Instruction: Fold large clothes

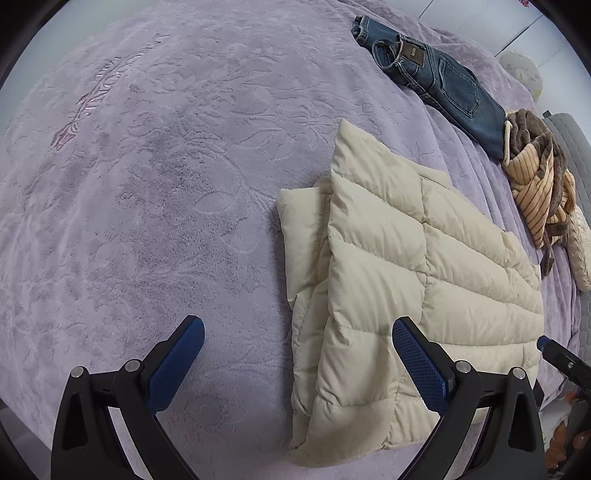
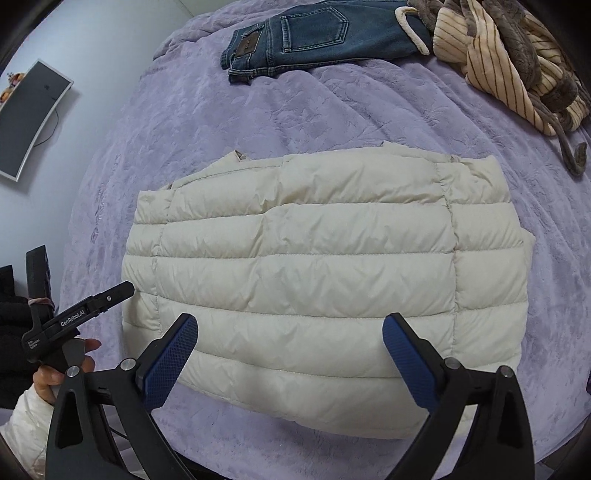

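A lavender embossed bedspread (image 2: 332, 110) covers the whole working surface. On it, toward the near edge, lies the task's garment, a cream quilted down jacket (image 2: 325, 280), already folded into a compact block with its quilt channels running left to right in the right wrist view; in the left wrist view a narrower underlayer juts out past the top layer's left side. Beyond it, at the far side, lie a pair of blue jeans (image 2: 314, 33) and, to their right, a crumpled striped brown-and-cream garment (image 2: 509, 62), both well apart from the jacket. The right gripper (image 2: 290, 354) hangs over the jacket's near edge, jaws spread wide, nothing between the pads. The left gripper (image 1: 297, 360) is likewise spread and empty, one finger over bare bedspread, the other over the jacket's left part. The fold looks nearly complete; the step in hand is probably squaring the block. To do it well, tuck the jutting underlayer flush, press along a seam, not across puffed channels, and let trapped air escape slowly so the layers do not spring apart.
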The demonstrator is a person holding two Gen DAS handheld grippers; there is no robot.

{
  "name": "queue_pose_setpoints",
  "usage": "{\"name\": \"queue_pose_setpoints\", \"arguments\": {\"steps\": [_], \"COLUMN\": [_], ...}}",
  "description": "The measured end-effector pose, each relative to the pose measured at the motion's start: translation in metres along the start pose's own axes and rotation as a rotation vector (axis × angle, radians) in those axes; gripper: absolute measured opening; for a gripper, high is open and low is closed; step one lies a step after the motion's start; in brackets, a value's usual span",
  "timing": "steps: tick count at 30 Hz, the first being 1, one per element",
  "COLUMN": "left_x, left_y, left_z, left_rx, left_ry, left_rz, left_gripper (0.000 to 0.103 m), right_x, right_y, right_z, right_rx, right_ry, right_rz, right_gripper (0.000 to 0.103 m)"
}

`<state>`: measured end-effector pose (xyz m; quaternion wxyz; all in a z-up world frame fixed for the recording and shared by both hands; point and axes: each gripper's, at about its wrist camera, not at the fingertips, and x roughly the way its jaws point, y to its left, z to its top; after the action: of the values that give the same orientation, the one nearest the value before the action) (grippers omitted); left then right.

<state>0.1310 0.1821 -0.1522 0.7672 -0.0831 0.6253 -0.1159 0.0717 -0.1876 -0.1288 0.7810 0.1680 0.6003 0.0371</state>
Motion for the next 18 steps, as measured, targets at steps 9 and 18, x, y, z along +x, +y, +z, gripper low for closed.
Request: {"name": "queue_pose_setpoints", "arguments": {"steps": [9, 18], "left_x": [0.025, 0.073], "left_y": [0.031, 0.02], "left_z": [0.019, 0.025], "left_rx": [-0.075, -0.023], "left_ry": [0.096, 0.187], "left_rz": [-0.362, -0.472], "left_gripper": [0.102, 0.102], "right_x": [0.03, 0.08], "right_y": [-0.001, -0.003], "right_z": [0.012, 0.021], "right_rx": [-0.009, -0.01], "right_ry": [0.028, 0.06], "right_rz": [0.023, 0.018], "right_gripper": [0.017, 0.017]}}
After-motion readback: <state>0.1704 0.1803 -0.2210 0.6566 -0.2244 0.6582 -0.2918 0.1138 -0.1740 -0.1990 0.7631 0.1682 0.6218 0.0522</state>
